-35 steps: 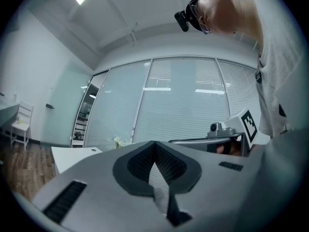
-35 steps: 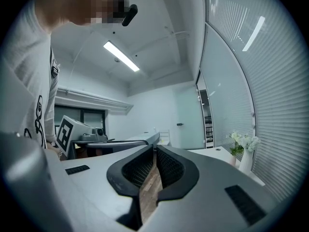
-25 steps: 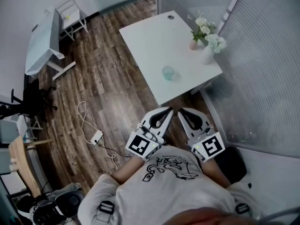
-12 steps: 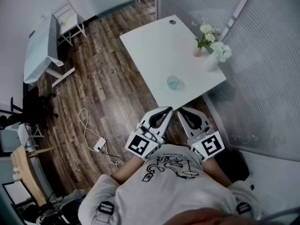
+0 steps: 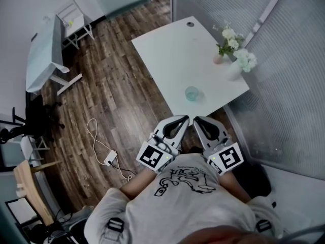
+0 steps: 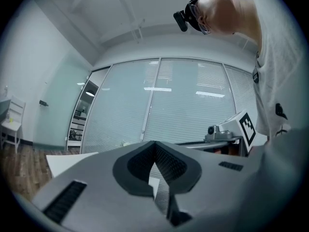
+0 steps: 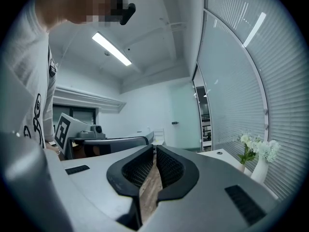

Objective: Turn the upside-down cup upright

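A small clear, bluish cup (image 5: 192, 93) stands on the white table (image 5: 172, 50) near its front edge. My left gripper (image 5: 185, 119) and right gripper (image 5: 195, 120) are held side by side just short of that edge, below the cup in the head view and apart from it. Both are shut with nothing between their jaws. In the left gripper view the jaws (image 6: 155, 146) meet at their tips; in the right gripper view they (image 7: 154, 150) are closed too. The cup is not visible in either gripper view.
Two vases of white flowers (image 5: 236, 65) stand at the table's right side, also visible as flowers (image 7: 253, 146) in the right gripper view. A glass wall with blinds (image 5: 294, 85) runs on the right. A cable with an adapter (image 5: 109, 156) lies on the wood floor; a folding table (image 5: 43, 50) stands at left.
The table and cup have come closer to me and my grippers in the head view. Both grippers stayed shut and side by side.
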